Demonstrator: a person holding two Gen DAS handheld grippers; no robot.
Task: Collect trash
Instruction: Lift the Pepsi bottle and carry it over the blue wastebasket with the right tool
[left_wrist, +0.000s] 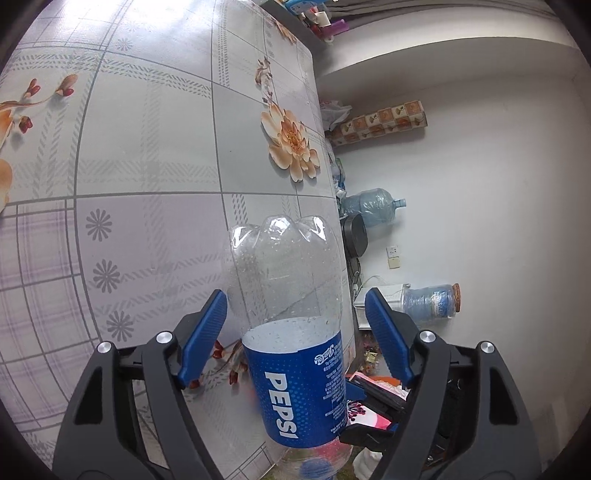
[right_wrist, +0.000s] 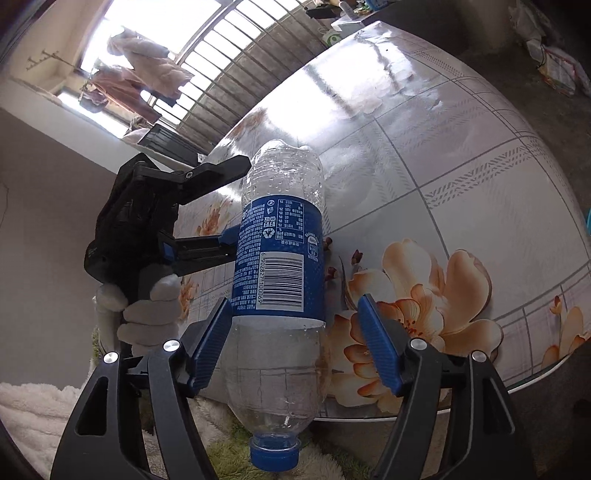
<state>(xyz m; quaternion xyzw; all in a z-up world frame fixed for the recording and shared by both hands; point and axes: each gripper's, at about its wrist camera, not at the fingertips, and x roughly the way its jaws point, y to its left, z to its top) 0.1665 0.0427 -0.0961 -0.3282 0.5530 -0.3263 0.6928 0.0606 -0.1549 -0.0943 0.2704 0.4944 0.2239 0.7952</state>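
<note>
An empty clear Pepsi bottle (left_wrist: 291, 325) with a blue label and blue cap sits between both grippers, above the near edge of the flowered table. In the right wrist view the bottle (right_wrist: 280, 266) has its cap toward the camera. My left gripper (left_wrist: 295, 332) is open, its blue pads on either side of the bottle with gaps. It also shows in the right wrist view (right_wrist: 221, 206), its fingers either side of the bottle, held by a gloved hand. My right gripper (right_wrist: 293, 345) is open around the bottle's lower body; its left pad is close to the plastic.
The table (left_wrist: 147, 155) has a glossy grey cloth with orange flowers. Beyond its edge are a water jug (left_wrist: 373, 206), a black round object, a wall socket and a spool of thread (left_wrist: 430, 301). A barred window (right_wrist: 221, 48) with hanging clothes is behind.
</note>
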